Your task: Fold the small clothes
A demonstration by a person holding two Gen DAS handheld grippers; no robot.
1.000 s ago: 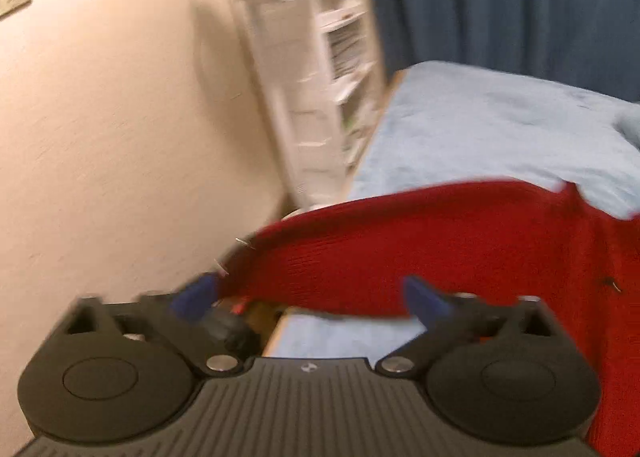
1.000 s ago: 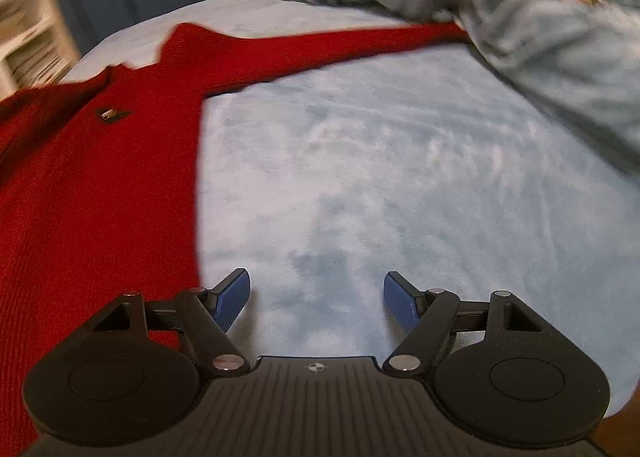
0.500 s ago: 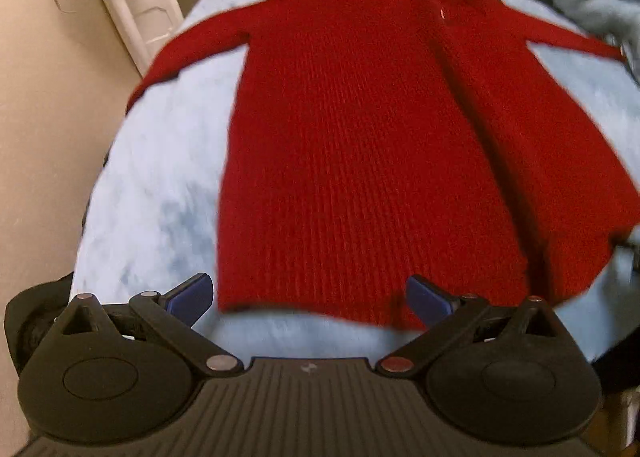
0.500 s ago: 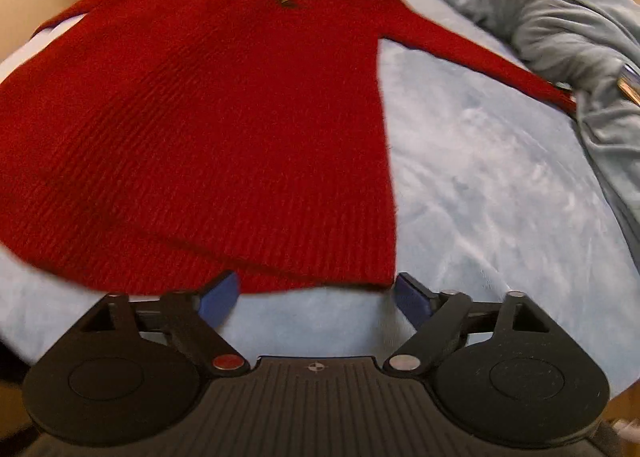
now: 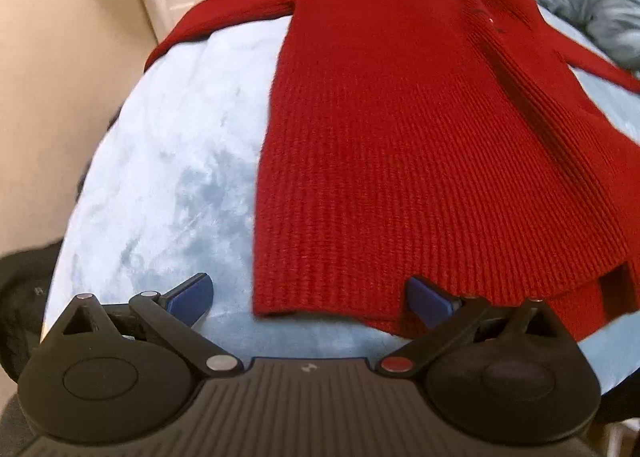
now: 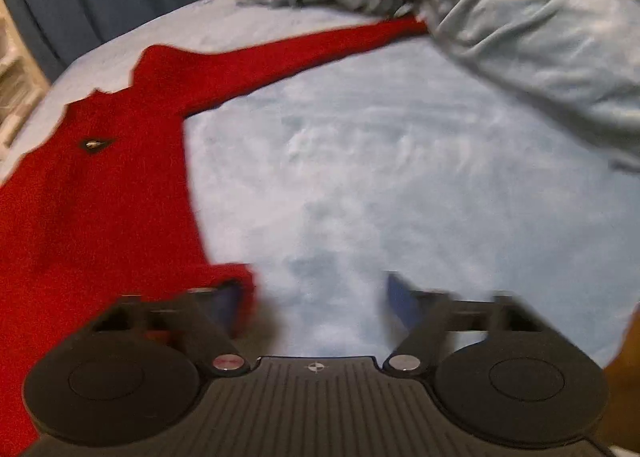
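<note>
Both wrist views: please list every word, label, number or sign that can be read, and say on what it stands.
No readable words or numbers in either view.
Left hand-held gripper: a small round emblem on its body, no letters.
Right hand-held gripper: a similar round mark, no letters.
Red sweater: a small dark tag near the collar, too small and blurred to read.

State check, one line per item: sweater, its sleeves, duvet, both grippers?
red sweater: spread flat on the blue bed cover, unfolded.
far sleeve: stretched out, cuff at the grey duvet.
near sleeve: stretched toward the bed edge.
grey duvet: bunched up.
left gripper: open, over the hem corner.
right gripper: closing, nothing pinched yet.
</note>
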